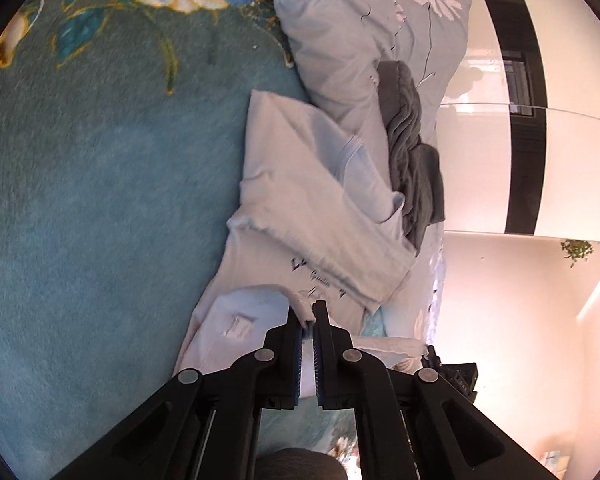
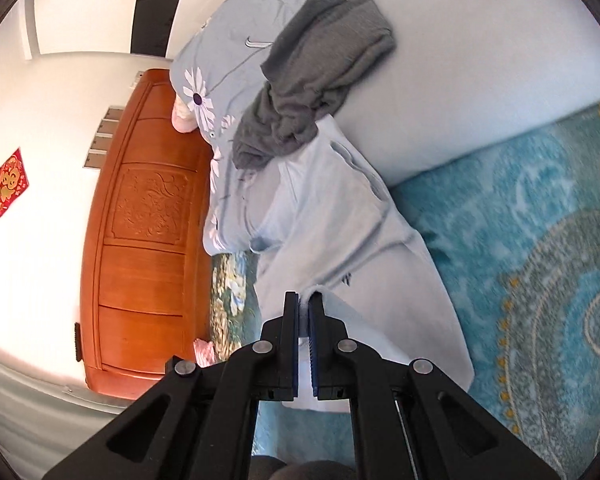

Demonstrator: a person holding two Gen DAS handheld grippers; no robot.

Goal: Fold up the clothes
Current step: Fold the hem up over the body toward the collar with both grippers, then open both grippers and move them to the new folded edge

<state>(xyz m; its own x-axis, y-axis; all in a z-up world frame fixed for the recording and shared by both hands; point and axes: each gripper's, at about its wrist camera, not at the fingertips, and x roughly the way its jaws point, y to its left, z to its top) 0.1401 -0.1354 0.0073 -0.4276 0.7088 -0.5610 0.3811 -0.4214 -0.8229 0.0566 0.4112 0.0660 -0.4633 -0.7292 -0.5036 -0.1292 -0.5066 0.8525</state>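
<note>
A pale blue T-shirt (image 1: 312,208) with dark lettering lies partly folded on a teal floral blanket (image 1: 100,200). My left gripper (image 1: 307,312) is shut on a bunched edge of the shirt and holds it lifted. In the right wrist view the same shirt (image 2: 340,220) stretches away from me, and my right gripper (image 2: 304,300) is shut on another edge of it. A dark grey garment (image 1: 412,152) lies crumpled beyond the shirt, also showing in the right wrist view (image 2: 316,80).
A light blue pillow with white daisies (image 1: 380,28) lies behind the clothes. A carved wooden headboard (image 2: 140,220) stands at the left in the right wrist view. A white quilt (image 2: 480,80) lies beside the teal blanket (image 2: 520,260).
</note>
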